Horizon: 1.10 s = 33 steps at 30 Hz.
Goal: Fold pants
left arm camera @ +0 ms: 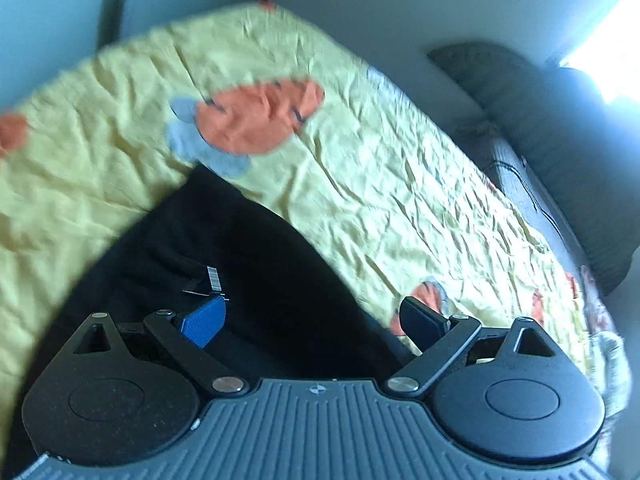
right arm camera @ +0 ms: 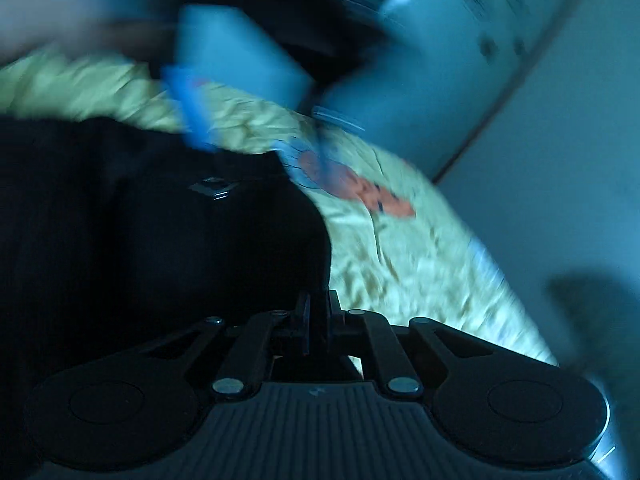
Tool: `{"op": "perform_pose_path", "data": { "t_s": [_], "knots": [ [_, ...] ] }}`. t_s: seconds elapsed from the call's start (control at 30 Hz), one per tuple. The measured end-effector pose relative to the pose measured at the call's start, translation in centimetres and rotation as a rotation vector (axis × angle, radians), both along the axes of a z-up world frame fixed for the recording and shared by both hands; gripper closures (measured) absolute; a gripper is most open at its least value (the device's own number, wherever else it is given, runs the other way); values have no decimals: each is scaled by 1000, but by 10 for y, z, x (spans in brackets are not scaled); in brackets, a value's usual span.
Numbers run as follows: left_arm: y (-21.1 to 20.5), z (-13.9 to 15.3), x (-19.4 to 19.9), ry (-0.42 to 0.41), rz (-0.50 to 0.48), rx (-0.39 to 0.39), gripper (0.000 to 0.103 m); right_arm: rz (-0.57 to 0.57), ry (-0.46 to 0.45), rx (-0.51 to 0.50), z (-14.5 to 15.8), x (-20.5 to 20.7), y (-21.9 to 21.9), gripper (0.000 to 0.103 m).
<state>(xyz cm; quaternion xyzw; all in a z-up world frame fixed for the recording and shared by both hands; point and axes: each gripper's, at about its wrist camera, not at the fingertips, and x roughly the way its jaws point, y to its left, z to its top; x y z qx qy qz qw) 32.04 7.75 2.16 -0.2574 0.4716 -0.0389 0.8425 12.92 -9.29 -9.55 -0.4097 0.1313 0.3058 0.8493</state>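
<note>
Between right fingers (right arm camera: 318, 320): blurred black pants (right arm camera: 160, 240)

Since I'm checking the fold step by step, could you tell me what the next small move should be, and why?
Probably bring the left gripper down onto the black pants and close it. Its jaws stand wide open above the cloth, holding nothing, while the right gripper is already pinched shut on the pants' edge over the yellow bedspread; a fold likely needs both.

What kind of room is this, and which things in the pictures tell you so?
Most likely a bedroom. The black pants lie on a wide yellow bedsheet with an orange print, a grey pillow rests against the wall at its far end, and plain pale walls stand close around.
</note>
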Motion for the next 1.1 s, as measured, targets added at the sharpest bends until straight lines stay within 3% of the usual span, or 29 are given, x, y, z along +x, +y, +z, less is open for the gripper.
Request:
{"op": "perform_pose_path", "data": {
  "t_s": [0.1,0.2,0.27,0.37,0.43,0.57,0.6,0.73,0.77,0.8,0.87,1.1],
  "knots": [
    [-6,-16,22,70,-24,-66,16,8,-37,-35,-6,-9,4,96],
    [-1,-36,34,148,16,-191,35,-7,-32,2,-4,-6,1,96],
    [4,-48,39,185,51,-266,67,-14,-24,26,0,-4,-1,96],
    [3,-59,40,206,55,-311,91,-20,-9,35,2,0,-2,96],
    [3,-59,36,184,62,-298,92,-33,-20,50,3,3,-3,95],
    [5,-59,26,164,69,-314,92,-97,2,47,10,20,0,77],
    [6,-59,23,158,68,-317,92,-104,23,56,12,27,-1,77],
    [8,-56,10,118,61,-323,92,-109,50,57,17,40,3,79],
    [7,-55,9,103,57,-317,91,-96,38,40,20,38,7,90],
    [7,-54,10,93,59,-309,87,-84,14,16,20,34,9,92],
    [8,-52,12,80,68,-294,76,-56,-41,-35,18,22,16,95],
    [10,-53,23,68,93,-237,73,-36,-86,-48,30,4,22,95]
  ]
}}
